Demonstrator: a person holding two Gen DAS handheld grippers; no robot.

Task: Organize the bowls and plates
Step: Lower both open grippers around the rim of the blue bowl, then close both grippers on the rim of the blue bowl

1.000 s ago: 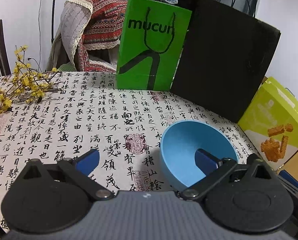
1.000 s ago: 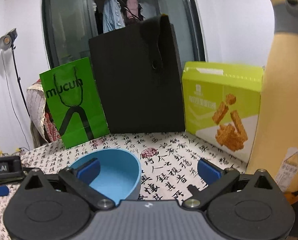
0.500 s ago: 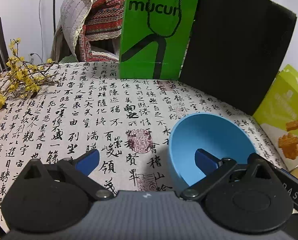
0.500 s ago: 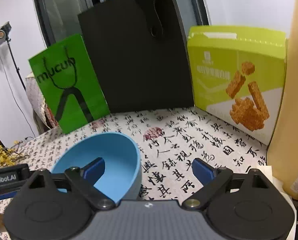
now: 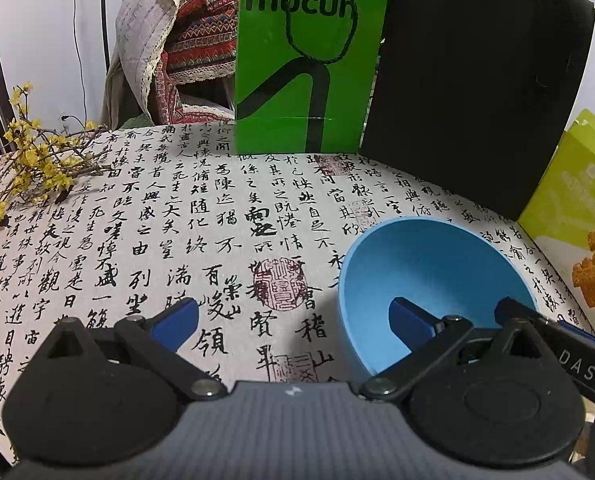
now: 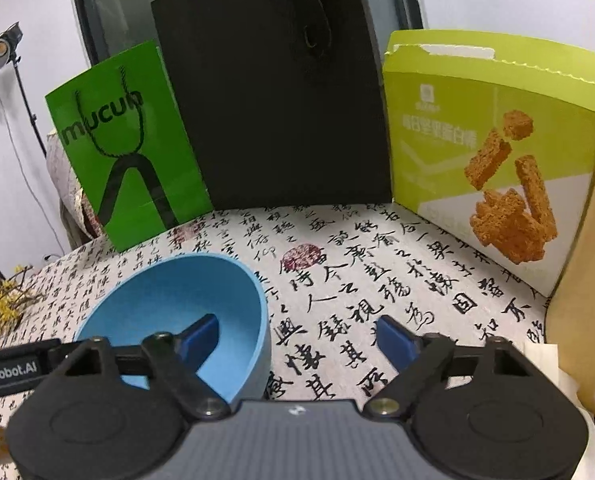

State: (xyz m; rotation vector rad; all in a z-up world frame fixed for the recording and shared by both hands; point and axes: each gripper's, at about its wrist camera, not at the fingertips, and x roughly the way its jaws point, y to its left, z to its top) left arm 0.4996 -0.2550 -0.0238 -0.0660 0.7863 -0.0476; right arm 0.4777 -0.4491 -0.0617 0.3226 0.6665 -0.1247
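Left wrist view: left hand-held gripper (image 5: 293, 318) wide open, nothing between the pads. Its right finger sits over the inside of the blue bowl (image 5: 429, 276), left finger over bare cloth; bowl wall falls between them but no pad presses it. Bowl stands upright on the worktop (image 5: 177, 220), right of centre, near edge. Open cloth left and far of the bowl. Green bag (image 5: 311, 56) and black bag (image 5: 477, 80) wall off the far side; yellow-green box (image 5: 569, 216) close on the right, cut off by the frame. Yellow flower twigs (image 5: 21, 168) at far left edge. Part of the other gripper's arm crosses the bowl's right rim.

Right wrist view: right hand-held gripper (image 6: 297, 336) jaws have just been closing, still apart; left finger inside the bowl (image 6: 169, 308), right finger outside over cloth, the bowl's right wall between, contact not clear. Clear cloth to the right up to the box (image 6: 493, 152). Tan bottle (image 6: 585, 260) cut off at far right. Bowl's near rim hidden by the gripper body.
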